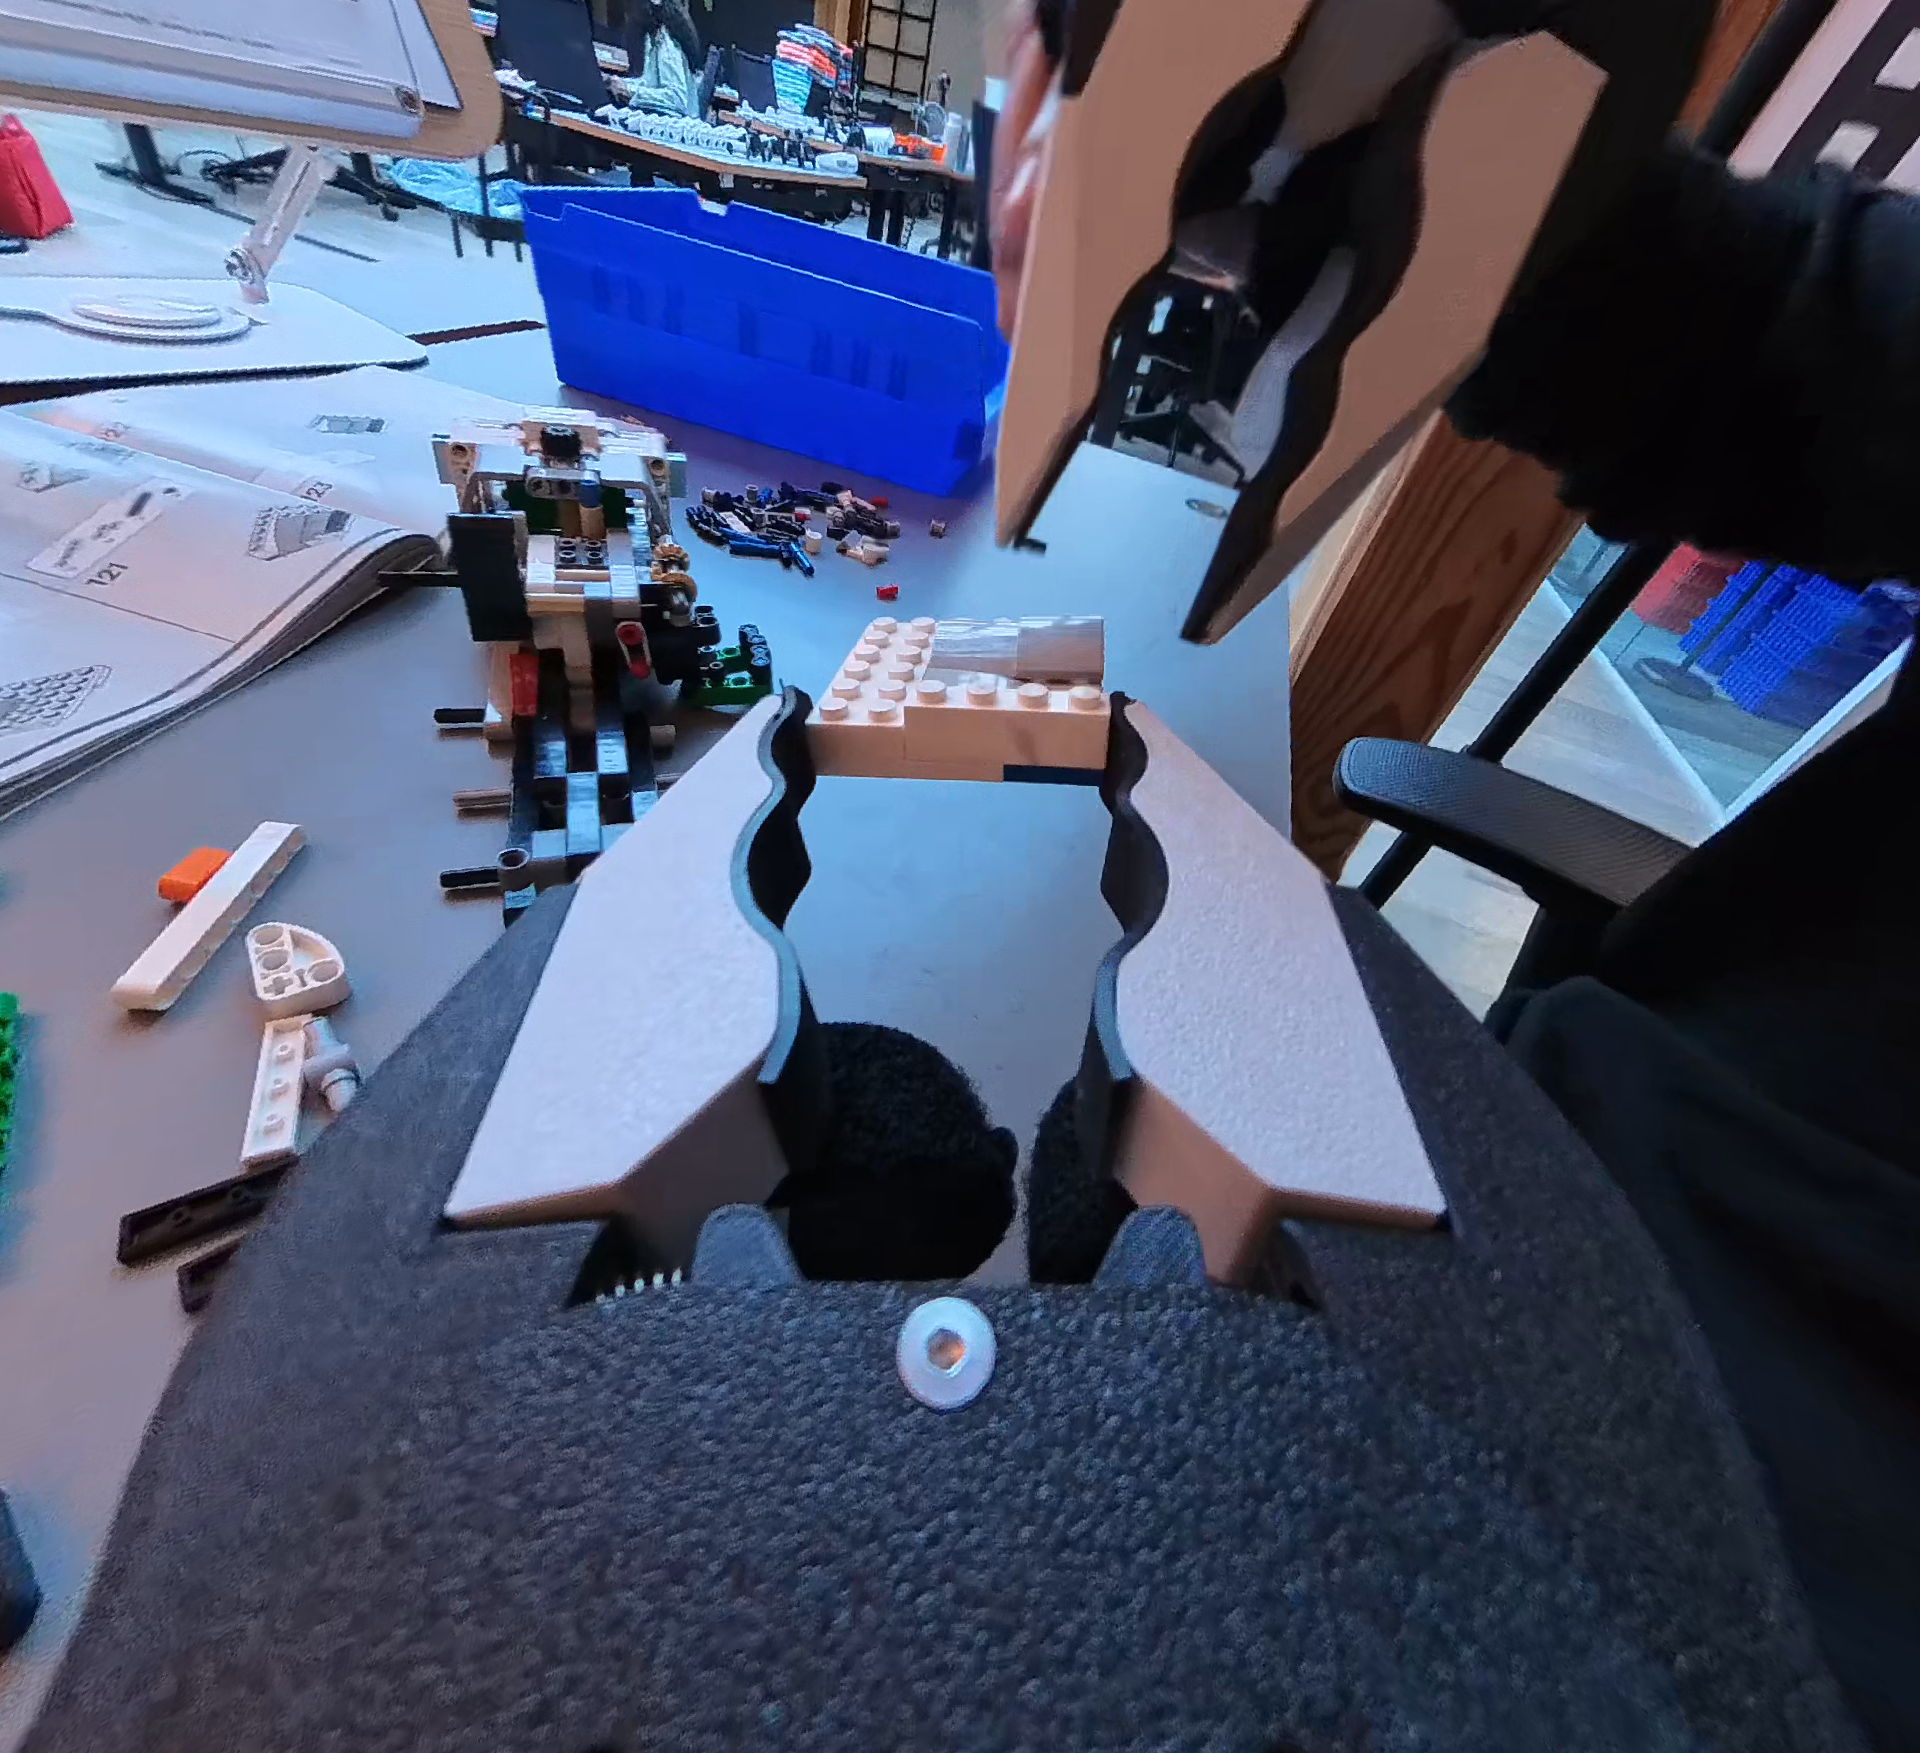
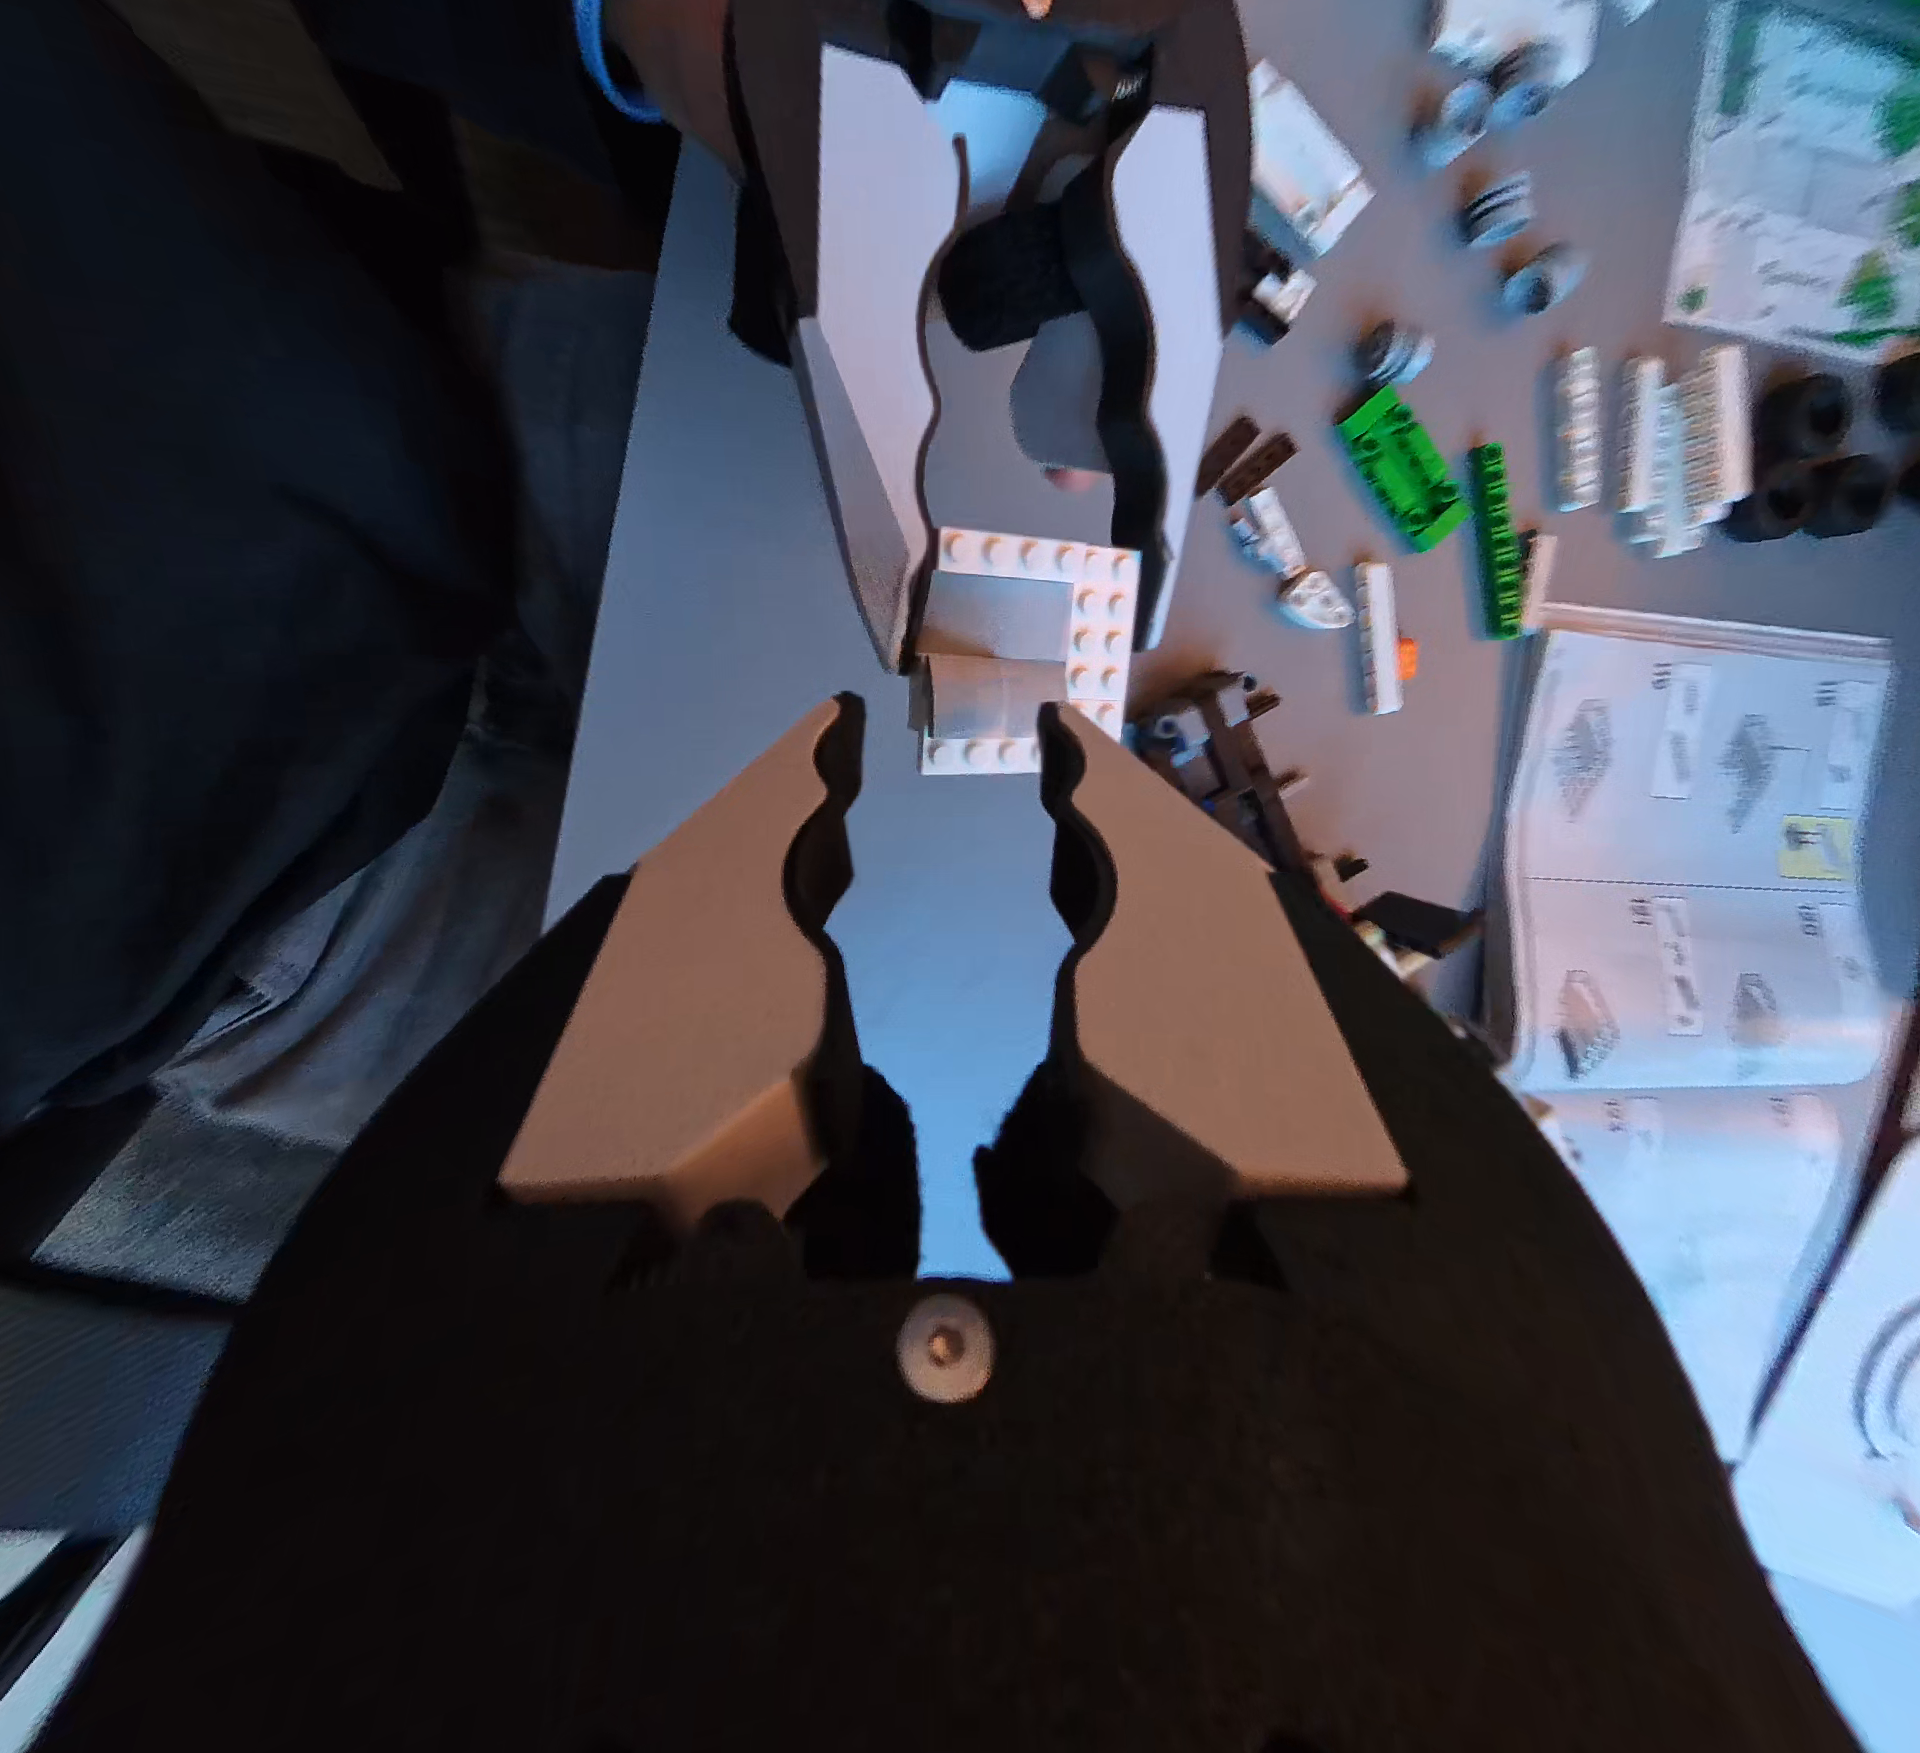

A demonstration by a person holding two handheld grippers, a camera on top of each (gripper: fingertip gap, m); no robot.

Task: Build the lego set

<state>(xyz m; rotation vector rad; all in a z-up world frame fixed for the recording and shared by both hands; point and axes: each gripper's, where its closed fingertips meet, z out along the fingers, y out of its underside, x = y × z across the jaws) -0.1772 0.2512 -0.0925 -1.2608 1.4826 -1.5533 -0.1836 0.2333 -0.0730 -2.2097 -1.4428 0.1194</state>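
Note:
My left gripper [image 1: 956, 729] is shut on a white lego assembly [image 1: 966, 701], studded plates with a smooth grey piece on top, and holds it above the grey table [image 1: 935, 893]. My right gripper [image 2: 951, 727] is open and empty, its fingertips just over the near edge of that assembly [image 2: 1101, 623]. In the left wrist view the right gripper [image 1: 1112, 581] hangs above and behind the assembly. The left gripper also shows in the right wrist view [image 2: 1029, 633]. A partly built black and white model [image 1: 582, 581] stands to the left.
An open instruction booklet [image 1: 156, 540] lies at the left, a blue bin [image 1: 758, 332] behind. A pile of small pins [image 1: 800, 519], a white beam [image 1: 208, 914], green pieces [image 2: 1403, 467] and black tyres [image 2: 1808, 456] lie around. A chair [image 1: 1507, 820] stands past the table's right edge. My left and right fingertips are right by each other.

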